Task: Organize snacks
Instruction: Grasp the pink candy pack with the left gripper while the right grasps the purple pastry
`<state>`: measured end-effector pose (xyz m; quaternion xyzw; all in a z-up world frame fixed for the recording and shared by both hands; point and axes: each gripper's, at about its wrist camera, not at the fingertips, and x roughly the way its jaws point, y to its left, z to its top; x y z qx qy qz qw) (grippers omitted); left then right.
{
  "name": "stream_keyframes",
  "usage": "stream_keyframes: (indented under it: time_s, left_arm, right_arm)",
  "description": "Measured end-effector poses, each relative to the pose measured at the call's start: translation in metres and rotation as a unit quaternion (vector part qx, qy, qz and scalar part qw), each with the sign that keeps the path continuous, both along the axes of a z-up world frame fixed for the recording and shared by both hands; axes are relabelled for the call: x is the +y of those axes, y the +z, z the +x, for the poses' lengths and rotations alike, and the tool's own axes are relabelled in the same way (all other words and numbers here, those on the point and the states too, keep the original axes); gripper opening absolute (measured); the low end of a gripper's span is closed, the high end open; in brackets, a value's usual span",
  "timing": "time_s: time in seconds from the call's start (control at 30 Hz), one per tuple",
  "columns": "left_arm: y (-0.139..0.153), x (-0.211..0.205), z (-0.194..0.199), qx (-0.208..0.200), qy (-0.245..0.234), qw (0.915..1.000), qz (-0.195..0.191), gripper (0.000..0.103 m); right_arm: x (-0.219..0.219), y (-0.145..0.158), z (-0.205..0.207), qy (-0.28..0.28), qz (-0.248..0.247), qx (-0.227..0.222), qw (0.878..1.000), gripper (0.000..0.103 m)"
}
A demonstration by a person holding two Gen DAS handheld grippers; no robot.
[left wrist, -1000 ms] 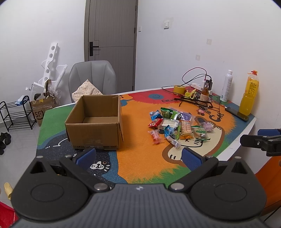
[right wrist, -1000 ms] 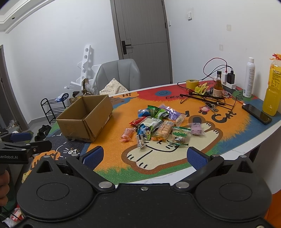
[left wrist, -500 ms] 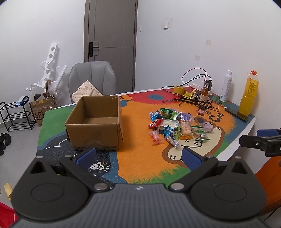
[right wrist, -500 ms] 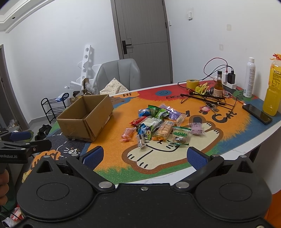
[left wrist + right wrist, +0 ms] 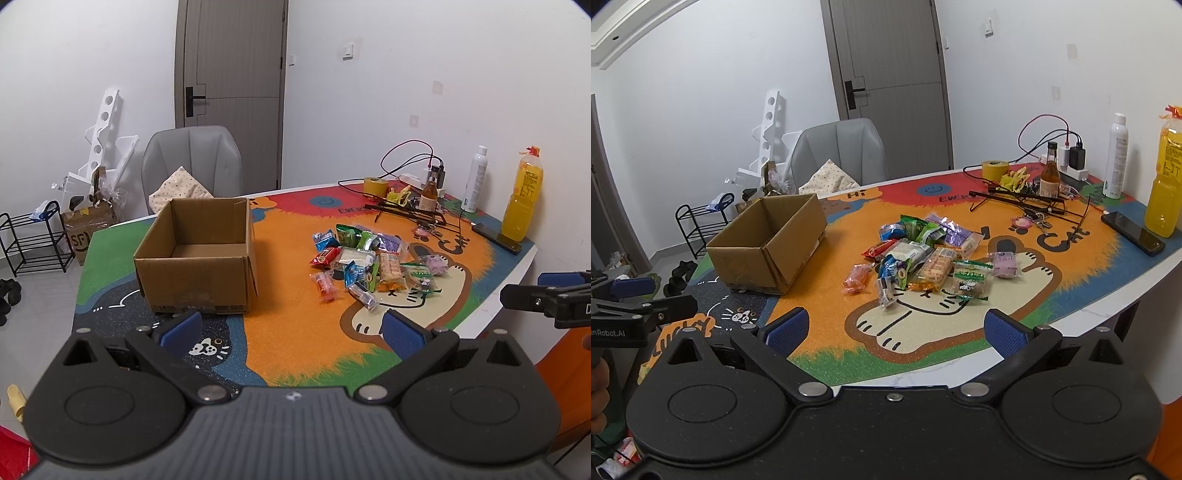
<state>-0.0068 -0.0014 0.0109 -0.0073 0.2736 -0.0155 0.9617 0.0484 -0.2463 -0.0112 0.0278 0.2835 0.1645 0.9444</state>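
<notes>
A pile of several wrapped snacks [image 5: 369, 262] lies on the colourful cat mat [image 5: 295, 332], right of an open, empty cardboard box [image 5: 199, 258]. The same pile [image 5: 923, 258] and box [image 5: 768, 247] show in the right wrist view. My left gripper [image 5: 291, 328] is open and empty, held off the table's near edge in front of the box. My right gripper [image 5: 901, 328] is open and empty, off the near edge in front of the snacks. Each gripper appears at the side of the other's view.
At the back right stand an orange juice bottle [image 5: 522, 199], a white spray bottle [image 5: 474, 177], a small brown bottle [image 5: 428, 192], a tape roll [image 5: 375, 184], cables and a black phone [image 5: 498, 238]. A grey chair [image 5: 192, 162] stands behind the table.
Both grippers have stayed almost still, with only a slight drift of the views. Nothing on the table has moved.
</notes>
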Motion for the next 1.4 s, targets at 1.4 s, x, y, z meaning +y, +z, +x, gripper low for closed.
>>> stream_keyframes:
  time_s: [1.4]
  left_arm:
    - [-0.094, -0.027, 0.162, 0.035, -0.042, 0.9958, -0.074, 0.092]
  right_arm:
    - [-0.050, -0.097, 0.155, -0.102, 0.048, 0.024, 0.993, 0.082]
